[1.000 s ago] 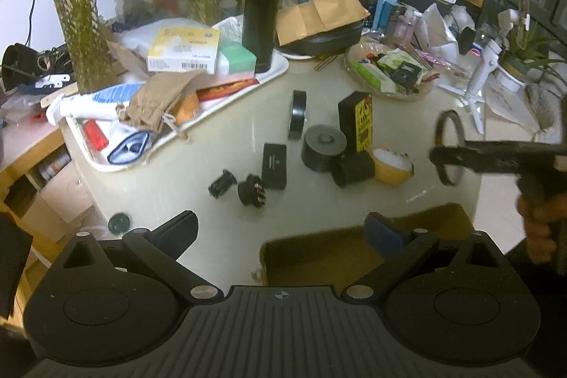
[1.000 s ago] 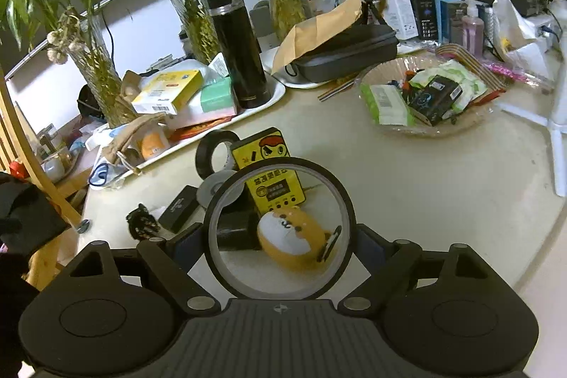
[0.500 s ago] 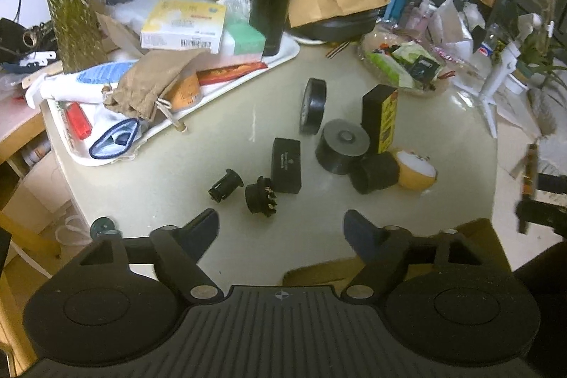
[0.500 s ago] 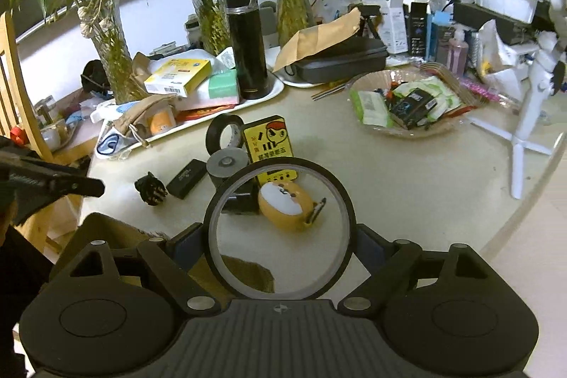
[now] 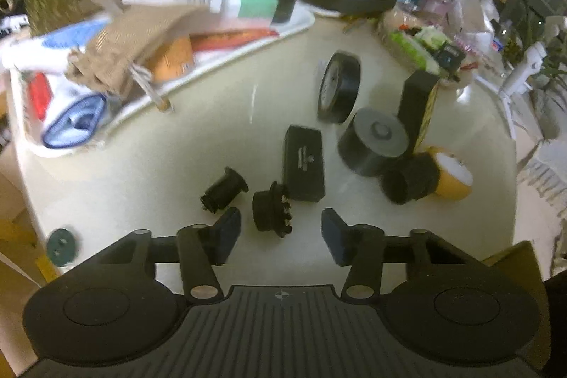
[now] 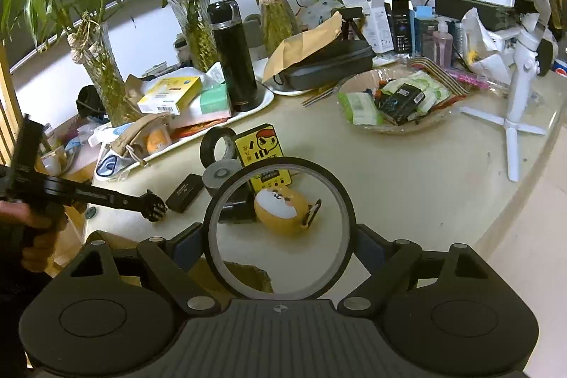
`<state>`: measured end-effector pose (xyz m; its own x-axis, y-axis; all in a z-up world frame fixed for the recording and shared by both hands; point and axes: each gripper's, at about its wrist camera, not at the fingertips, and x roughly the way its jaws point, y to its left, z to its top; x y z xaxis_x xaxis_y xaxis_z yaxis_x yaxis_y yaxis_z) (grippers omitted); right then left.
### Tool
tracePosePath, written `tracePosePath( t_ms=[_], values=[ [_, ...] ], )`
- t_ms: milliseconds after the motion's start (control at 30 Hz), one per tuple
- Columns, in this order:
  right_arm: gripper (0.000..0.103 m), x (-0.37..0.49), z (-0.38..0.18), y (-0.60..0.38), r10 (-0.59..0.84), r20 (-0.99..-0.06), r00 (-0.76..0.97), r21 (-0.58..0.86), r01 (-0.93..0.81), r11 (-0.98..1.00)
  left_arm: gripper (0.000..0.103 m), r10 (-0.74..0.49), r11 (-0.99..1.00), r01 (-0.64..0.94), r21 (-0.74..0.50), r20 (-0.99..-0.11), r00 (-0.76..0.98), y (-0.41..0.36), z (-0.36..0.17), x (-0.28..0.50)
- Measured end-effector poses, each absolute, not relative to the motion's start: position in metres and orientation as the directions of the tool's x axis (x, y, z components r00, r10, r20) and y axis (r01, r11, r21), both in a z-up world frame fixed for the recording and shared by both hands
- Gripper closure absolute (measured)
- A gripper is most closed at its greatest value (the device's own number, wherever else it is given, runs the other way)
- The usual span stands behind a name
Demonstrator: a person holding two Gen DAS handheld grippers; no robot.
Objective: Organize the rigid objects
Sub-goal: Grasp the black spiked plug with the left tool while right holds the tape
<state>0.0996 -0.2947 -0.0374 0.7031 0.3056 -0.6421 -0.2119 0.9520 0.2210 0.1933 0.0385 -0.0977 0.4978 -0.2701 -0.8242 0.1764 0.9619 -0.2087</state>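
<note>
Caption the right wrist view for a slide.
Right tool grips a black ring above the table while the left tool reaches the toothed black part.

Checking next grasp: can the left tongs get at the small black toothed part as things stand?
Probably yes. The left tongs are open, and the small black toothed part sits right at the gap between the fingers, nothing in between. The black knob and flat black box lie close beside it, so a clean pinch needs care.

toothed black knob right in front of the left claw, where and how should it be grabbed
Grip the knob across its round smooth body, not the toothed end. It lies on its side between the open left claw fingers, teeth pointing right toward the black box. Coming straight forward and low looks best, one finger on each curved flank, keeping clear of the flanged plug to its left.
</note>
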Motion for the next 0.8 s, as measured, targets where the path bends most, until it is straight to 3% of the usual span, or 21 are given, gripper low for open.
tracePosePath(
  t_ms=[200, 267, 300, 367, 800],
  values=[
    [0.014, 0.1, -0.038, -0.29, 0.316, -0.644, 0.697, 0.209, -0.237, 0.949, 0.061, -0.284, 0.959, 0.138, -0.249, -0.834, 0.472, 0.045, -0.114, 0.206],
    [0.014, 0.1, -0.038, -0.29, 0.319, -0.644, 0.695, 0.212, -0.239, 0.948, 0.068, -0.29, 0.957, 0.138, -0.255, -0.832, 0.473, 0.047, -0.115, 0.207],
    [0.014, 0.1, -0.038, -0.29, 0.32, -0.645, 0.694, 0.214, -0.238, 0.947, 0.078, -0.292, 0.956, 0.142, -0.255, -0.831, 0.473, 0.047, -0.116, 0.208],
    [0.014, 0.101, -0.039, -0.29, 0.322, -0.647, 0.691, 0.218, -0.237, 0.947, 0.08, -0.322, 0.947, 0.146, -0.287, -0.823, 0.468, 0.048, -0.116, 0.208],
    [0.014, 0.102, -0.039, -0.289, 0.32, -0.65, 0.689, 0.214, -0.239, 0.947, 0.082, -0.351, 0.936, 0.192, -0.294, -0.787, 0.507, 0.045, -0.088, 0.189]
  ],
)
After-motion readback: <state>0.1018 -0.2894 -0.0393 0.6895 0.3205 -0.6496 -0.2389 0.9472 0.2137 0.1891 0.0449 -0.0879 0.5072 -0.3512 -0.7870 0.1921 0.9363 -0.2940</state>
